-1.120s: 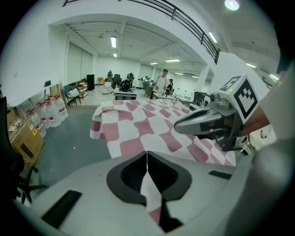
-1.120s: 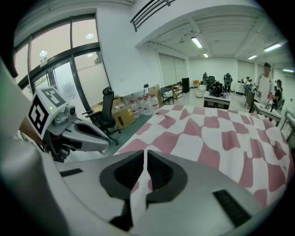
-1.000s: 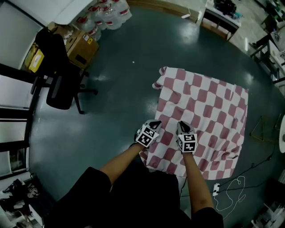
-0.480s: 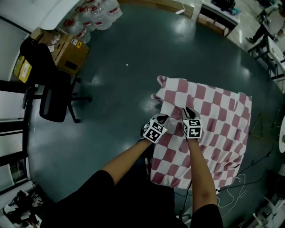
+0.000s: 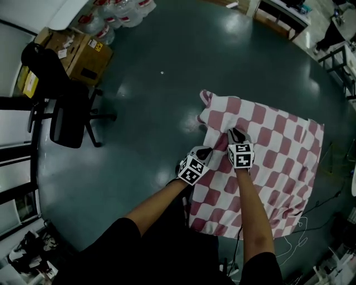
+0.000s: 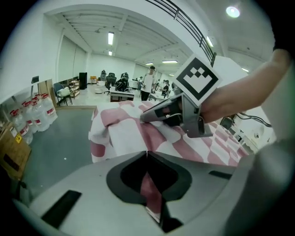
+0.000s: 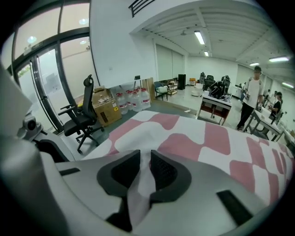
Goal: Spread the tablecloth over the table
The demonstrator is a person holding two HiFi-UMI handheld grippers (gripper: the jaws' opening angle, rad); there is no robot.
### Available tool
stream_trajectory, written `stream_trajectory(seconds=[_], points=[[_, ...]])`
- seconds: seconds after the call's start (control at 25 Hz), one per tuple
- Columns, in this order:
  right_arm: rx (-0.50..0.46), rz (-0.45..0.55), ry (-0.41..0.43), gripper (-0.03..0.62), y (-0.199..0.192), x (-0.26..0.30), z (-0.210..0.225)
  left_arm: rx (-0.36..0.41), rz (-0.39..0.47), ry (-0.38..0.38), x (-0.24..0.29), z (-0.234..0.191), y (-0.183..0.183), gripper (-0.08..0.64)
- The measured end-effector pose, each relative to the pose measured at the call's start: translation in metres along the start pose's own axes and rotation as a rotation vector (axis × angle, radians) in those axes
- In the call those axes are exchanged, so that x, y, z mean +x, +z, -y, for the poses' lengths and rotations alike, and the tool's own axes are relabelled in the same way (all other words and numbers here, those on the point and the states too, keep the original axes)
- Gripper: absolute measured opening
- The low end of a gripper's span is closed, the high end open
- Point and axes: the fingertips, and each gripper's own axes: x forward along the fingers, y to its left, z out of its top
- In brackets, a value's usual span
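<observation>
Pink tablecloth [image 5: 267, 150], one — tools [image 5: 207, 151] [image 5: 233, 132], two

A black office chair [image 5: 67, 119] stood on the dark green floor [image 5: 156, 100]. Cardboard boxes [image 5: 83, 53] sat just beside it, with a cluster of water jugs [image 5: 119, 11] near those. A white cable [image 5: 289, 242] lay looped on the floor. Farther off, a person [image 7: 249, 103] stood by a white counter [image 7: 216, 105], under ceiling strip lights [image 7: 200, 37].
</observation>
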Motion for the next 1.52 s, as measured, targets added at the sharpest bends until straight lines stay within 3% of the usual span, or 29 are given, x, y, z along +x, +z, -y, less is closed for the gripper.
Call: stream_trajectory(seconds=[0.24,0.36,0.48,0.6,0.76,0.92,1.12,1.28,1.4,1.52], points=[[-0.062,0.018,0.032,0.092,0.016,0.015,-0.031,-0.097,-0.023,0.03,-0.015,-0.024,-0.017,0.018],[-0.02,0.031,0.027,0.092,0.016,0.008,-0.03,-0.122,0.003,0.019,-0.02,-0.026,-0.011,0.017],[0.043,0.076,-0.017,0.089,0.012,-0.014,-0.01,-0.099,0.047,0.001,-0.02,-0.019,0.006,0.018],[0.057,0.049,-0.054,0.087,-0.009,-0.025,0.014,-0.048,0.084,-0.033,-0.012,-0.005,0.023,0.017],[0.054,0.014,-0.041,0.066,-0.019,-0.021,0.018,-0.003,-0.015,-0.043,-0.003,0.008,-0.001,0.017],[0.15,0.049,0.016,0.106,-0.013,-0.036,0.013,0.006,-0.041,-0.029,-0.008,0.012,-0.003,0.018],[0.127,0.092,-0.002,0.104,-0.04,-0.101,0.013,0.036,0.017,-0.026,-0.019,0.052,0.021,0.018],[0.161,0.127,-0.016,0.087,-0.076,-0.158,0.021,0.052,0.053,-0.009,-0.03,0.111,0.026,0.017],[0.182,0.158,-0.013,0.074,-0.096,-0.198,0.019,0.029,0.09,-0.001,-0.043,0.156,0.023,0.017],[0.14,0.16,0.001,0.066,-0.114,-0.225,0.005,-0.004,0.122,0.009,-0.057,0.19,0.016,0.018]])
